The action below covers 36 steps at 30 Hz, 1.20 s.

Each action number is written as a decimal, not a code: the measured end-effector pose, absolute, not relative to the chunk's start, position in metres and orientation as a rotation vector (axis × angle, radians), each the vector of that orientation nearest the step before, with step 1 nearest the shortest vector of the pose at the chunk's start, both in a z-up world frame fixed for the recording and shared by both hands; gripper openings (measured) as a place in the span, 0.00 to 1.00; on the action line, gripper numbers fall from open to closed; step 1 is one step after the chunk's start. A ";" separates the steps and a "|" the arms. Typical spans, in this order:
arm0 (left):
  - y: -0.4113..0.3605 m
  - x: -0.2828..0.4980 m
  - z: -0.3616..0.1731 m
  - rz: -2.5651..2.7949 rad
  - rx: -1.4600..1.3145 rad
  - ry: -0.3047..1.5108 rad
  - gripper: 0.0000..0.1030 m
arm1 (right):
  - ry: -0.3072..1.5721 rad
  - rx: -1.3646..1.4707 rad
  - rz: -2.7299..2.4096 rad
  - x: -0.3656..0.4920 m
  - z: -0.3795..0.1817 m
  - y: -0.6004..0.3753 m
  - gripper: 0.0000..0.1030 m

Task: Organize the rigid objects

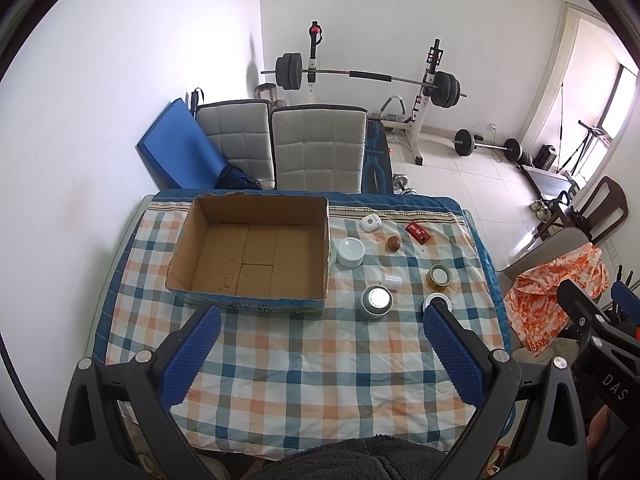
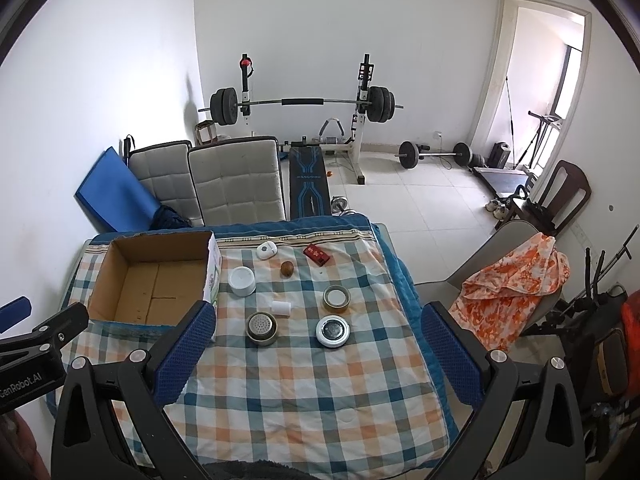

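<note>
left gripper (image 1: 320,344) is hovering w/ jaws spread wide, nothing between the blue pads (image 1: 192,356), above the near part of the checked cloth (image 1: 312,380). right gripper (image 2: 318,344) is likewise hanging wide apart & empty, over the same cloth.

cardboard box (image 1: 252,248) is sitting open at the far left of the table, inside bare. all small things are lying on the cloth to the right of it, apart from each other:
- white round tub (image 2: 242,280) is sitting just beside the box's right wall
- white oval gadget (image 2: 267,249) is lying near the far edge
- brown nut-like ball (image 2: 287,268) is resting btwn the oval gadget & the red packet (image 2: 316,255)
- small white cylinder (image 2: 281,308) is lying on its side mid-cloth
- jar w/ gold rim & white lid (image 2: 337,297) is standing right of the cylinder
- grey perforated-top can (image 2: 262,328) is standing near the right gripper's left finger
- white ring w/ dark centre (image 2: 333,331) is lying right of the can; in left wrist view the left gripper's right fingertip is partly covering it.

behind the table two padded chair backs (image 1: 316,148) are standing, w/ a barbell rack (image 2: 304,104) at the wall. an orange patterned cloth (image 2: 516,292) is draping over a chair on the right.
</note>
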<state>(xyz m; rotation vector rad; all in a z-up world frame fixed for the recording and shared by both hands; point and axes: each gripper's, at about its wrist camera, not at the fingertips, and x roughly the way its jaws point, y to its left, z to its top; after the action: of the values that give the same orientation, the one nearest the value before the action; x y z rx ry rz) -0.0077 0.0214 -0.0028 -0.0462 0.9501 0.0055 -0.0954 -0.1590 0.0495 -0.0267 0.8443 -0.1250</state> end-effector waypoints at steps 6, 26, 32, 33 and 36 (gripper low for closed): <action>0.022 -0.008 -0.003 0.005 -0.048 0.951 1.00 | 0.837 -0.033 -0.127 -0.097 0.050 -0.158 1.00; 0.025 -0.008 -0.002 0.001 -0.050 0.950 1.00 | 0.841 -0.028 -0.118 -0.095 0.054 -0.156 1.00; 0.024 -0.009 -0.002 0.004 -0.049 0.948 1.00 | 0.842 -0.023 -0.115 -0.095 0.054 -0.157 1.00; 0.023 -0.008 -0.002 0.003 -0.049 0.947 1.00 | 0.842 -0.021 -0.115 -0.095 0.054 -0.158 1.00; 0.023 -0.008 -0.002 0.002 -0.049 0.947 1.00 | 0.842 -0.023 -0.114 -0.094 0.054 -0.159 1.00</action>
<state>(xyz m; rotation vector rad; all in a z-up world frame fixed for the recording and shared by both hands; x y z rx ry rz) -0.0082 0.0231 -0.0020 -0.0495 0.9474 0.0021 -0.0943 -0.1589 0.0539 -0.0229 0.8415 -0.1144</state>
